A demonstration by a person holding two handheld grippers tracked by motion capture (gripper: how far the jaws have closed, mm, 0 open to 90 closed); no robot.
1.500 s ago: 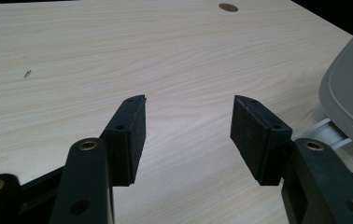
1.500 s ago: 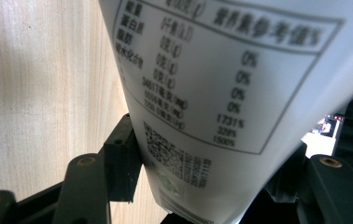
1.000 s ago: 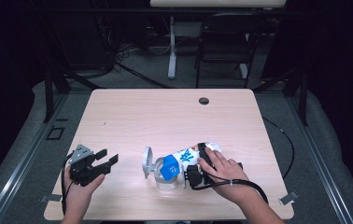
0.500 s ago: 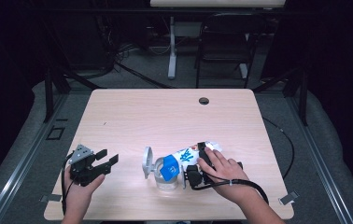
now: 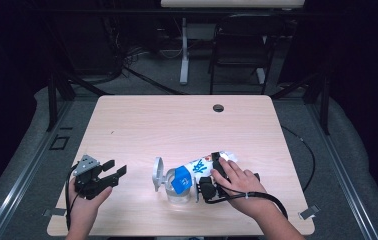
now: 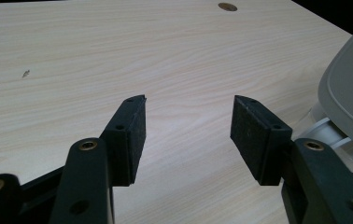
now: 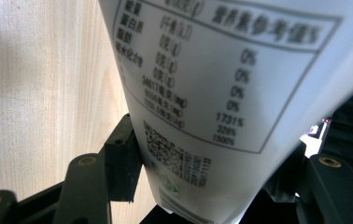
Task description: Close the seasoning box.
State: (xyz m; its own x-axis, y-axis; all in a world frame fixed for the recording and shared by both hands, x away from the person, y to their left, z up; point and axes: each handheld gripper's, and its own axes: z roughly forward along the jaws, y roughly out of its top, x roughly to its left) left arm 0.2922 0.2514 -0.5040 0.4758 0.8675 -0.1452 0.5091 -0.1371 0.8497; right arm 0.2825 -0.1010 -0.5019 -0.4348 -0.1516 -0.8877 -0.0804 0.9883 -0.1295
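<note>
From the high view, a person's right hand [image 5: 239, 182] worked the right tongs [image 5: 208, 181] at the near middle of a pale wooden table [image 5: 177, 125], gripping a white-and-blue pouch [image 5: 197, 169] that was tipped leftward over a clear jar [image 5: 177, 192] with its grey lid [image 5: 157, 174] swung open. The left tongs [image 5: 114, 174] lay well apart at the near left corner of the table, held low, their jaws parted around nothing.

The left gripper view showed those left tongs [image 6: 188, 128] spread wide over bare wood, the grey lid [image 6: 352, 93] looming at the right edge and a small dark hole [image 6: 227, 6] in the far table top.

The right gripper view supplied what the overhead could not: the right tongs [image 7: 202, 186] were clamped on the pouch [image 7: 221, 93] near its end, whose white back carried a printed nutrition table and a small code square.
</note>
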